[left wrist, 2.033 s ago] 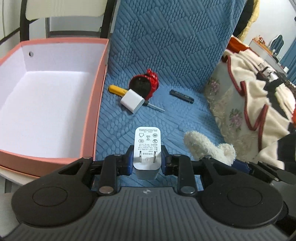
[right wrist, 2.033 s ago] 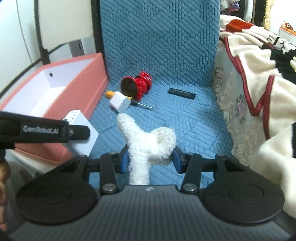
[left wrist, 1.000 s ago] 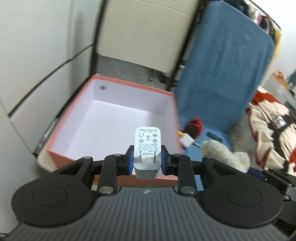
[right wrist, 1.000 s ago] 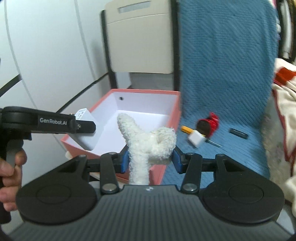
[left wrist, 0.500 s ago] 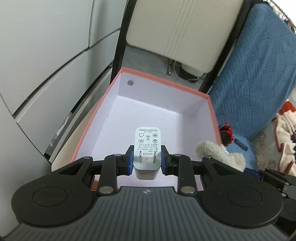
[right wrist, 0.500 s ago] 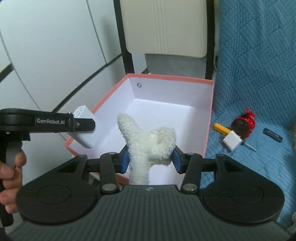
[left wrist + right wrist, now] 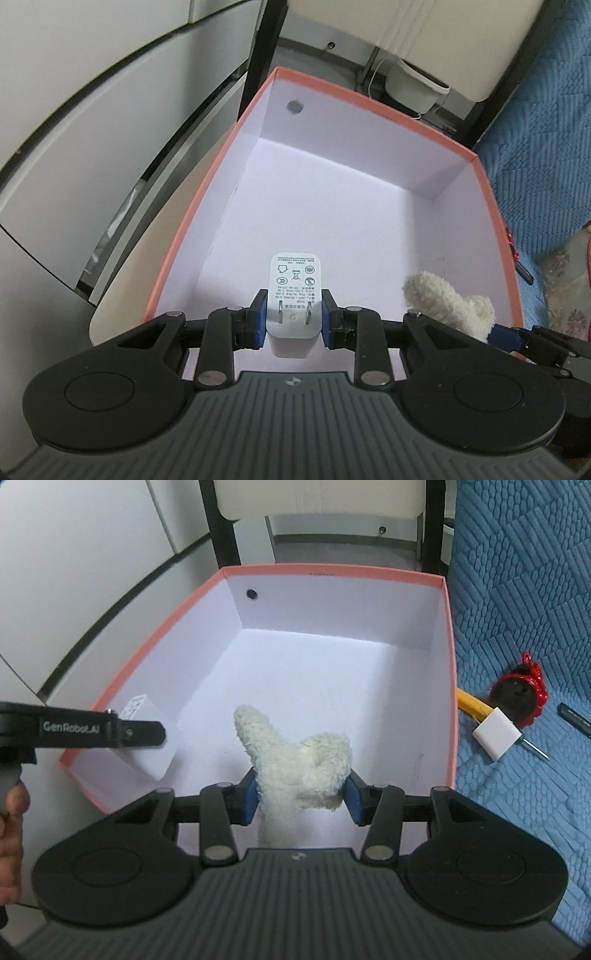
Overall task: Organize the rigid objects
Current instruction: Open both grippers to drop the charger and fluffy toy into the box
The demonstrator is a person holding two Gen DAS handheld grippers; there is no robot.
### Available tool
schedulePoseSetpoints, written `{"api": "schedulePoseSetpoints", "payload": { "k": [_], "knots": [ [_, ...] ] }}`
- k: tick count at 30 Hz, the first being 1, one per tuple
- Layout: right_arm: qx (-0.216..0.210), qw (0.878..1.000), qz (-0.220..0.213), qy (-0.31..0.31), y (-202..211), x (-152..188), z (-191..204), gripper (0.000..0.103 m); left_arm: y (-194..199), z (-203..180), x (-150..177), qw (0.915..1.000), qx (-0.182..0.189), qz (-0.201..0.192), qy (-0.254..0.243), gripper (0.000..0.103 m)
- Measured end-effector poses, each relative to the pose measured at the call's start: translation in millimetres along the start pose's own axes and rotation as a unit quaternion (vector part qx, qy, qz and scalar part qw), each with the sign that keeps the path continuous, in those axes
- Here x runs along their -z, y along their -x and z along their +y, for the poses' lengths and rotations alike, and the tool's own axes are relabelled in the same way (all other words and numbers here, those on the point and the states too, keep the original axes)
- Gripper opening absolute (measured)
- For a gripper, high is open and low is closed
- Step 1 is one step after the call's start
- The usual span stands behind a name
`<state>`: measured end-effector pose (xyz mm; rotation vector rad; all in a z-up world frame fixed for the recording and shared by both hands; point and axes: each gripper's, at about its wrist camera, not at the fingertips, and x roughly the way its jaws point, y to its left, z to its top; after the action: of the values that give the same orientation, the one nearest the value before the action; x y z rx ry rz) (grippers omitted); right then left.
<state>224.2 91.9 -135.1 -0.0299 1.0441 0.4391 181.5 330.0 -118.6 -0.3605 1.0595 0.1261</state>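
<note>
I grip a charger and a plush toy over the empty box; beside it a second charger, screwdriver and red toy wait.

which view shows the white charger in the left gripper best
The left wrist view: the white charger sits centred between the left gripper's blue pads, prongs and printed label facing the camera. In the right wrist view the same charger appears at the left edge, partly hidden behind a black gripper finger.

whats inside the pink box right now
Nothing rests on the white floor of the pink box where it shows. The white charger and the fluffy white toy hang above it, each clamped in a gripper, and these hide the near strip of floor.
</note>
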Motion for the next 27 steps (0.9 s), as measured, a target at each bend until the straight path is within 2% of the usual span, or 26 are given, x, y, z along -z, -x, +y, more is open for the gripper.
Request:
{"api": "schedulePoseSetpoints", "payload": {
  "k": [3,6,8,9,12,27],
  "knots": [
    [0.013,1.000,0.001,0.005,-5.5,-2.3,0.4,0.051,-4.9,0.5,0.0,1.0000,-0.005,0.002,-0.003,0.032],
    [0.006,1.000,0.004,-0.002,-8.0,-1.5,-0.9,0.051,-9.1,-0.3,0.3,1.0000,-0.003,0.008,-0.004,0.032],
    [0.008,1.000,0.005,0.000,-7.7,-0.8,0.1,0.052,-6.8,-1.3,-0.4,1.0000,-0.007,0.003,-0.005,0.035],
    [0.008,1.000,0.006,0.005,-6.8,-0.7,1.5,0.055,-6.5,-2.2,-1.0,0.9999,-0.008,0.003,-0.006,0.040],
    [0.004,1.000,0.000,0.014,-1.0,-2.3,4.3,0.066,0.7,-2.2,-0.8,0.9999,-0.011,-0.005,-0.008,0.042],
    [-0.003,0.997,-0.066,0.025,76.0,12.2,4.2,0.067,79.0,-30.2,25.2,0.9977,-0.006,-0.067,-0.007,0.042]
  ]
}}
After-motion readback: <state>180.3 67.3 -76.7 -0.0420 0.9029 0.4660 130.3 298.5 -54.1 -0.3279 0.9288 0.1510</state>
